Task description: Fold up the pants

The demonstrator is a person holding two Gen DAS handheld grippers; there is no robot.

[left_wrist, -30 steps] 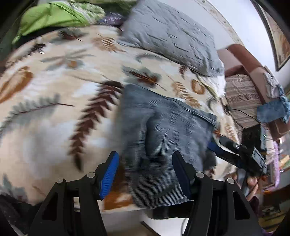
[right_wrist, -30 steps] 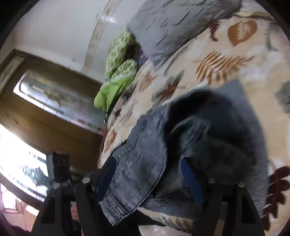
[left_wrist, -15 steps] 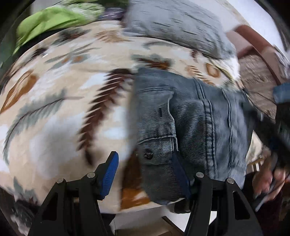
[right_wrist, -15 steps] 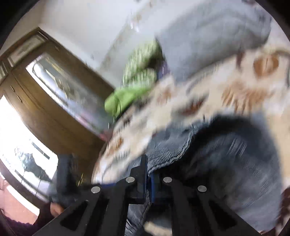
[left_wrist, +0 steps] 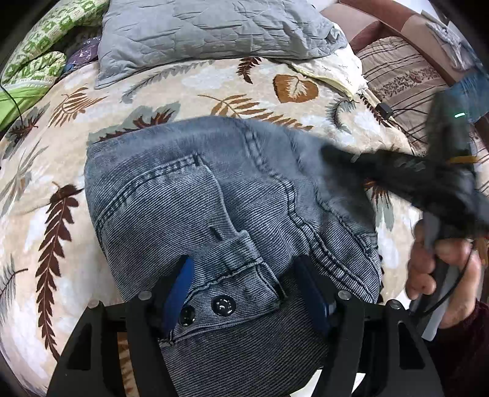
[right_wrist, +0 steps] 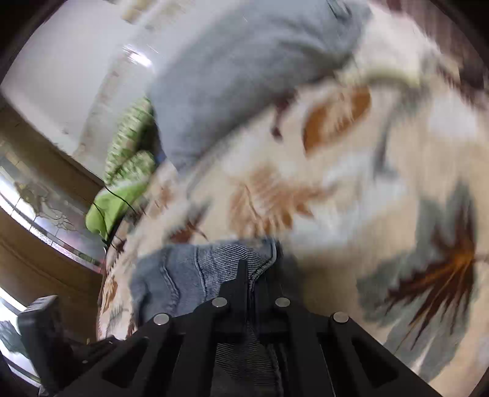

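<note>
The pants [left_wrist: 195, 198] are ribbed, faded blue-grey denim-like cloth with raised stitched seams and two glossy dark snap buttons [left_wrist: 223, 304] (at about 6 o'clock in the left wrist view). The bedspread [left_wrist: 214, 85] under them looks soft, matt, printed with leaves. At 12 o'clock, the grey pillow [left_wrist: 214, 27] is crinkled quilted fabric. The left gripper [left_wrist: 247, 293] shows matt black plastic with smooth blue pads.

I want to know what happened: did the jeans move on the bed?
Yes. The jeans now reach closer to the grey pillow, pulled by the right gripper.

Bedroom, leaf-print bedspread [left_wrist: 214, 82], grey pillow [left_wrist: 214, 27]
</note>
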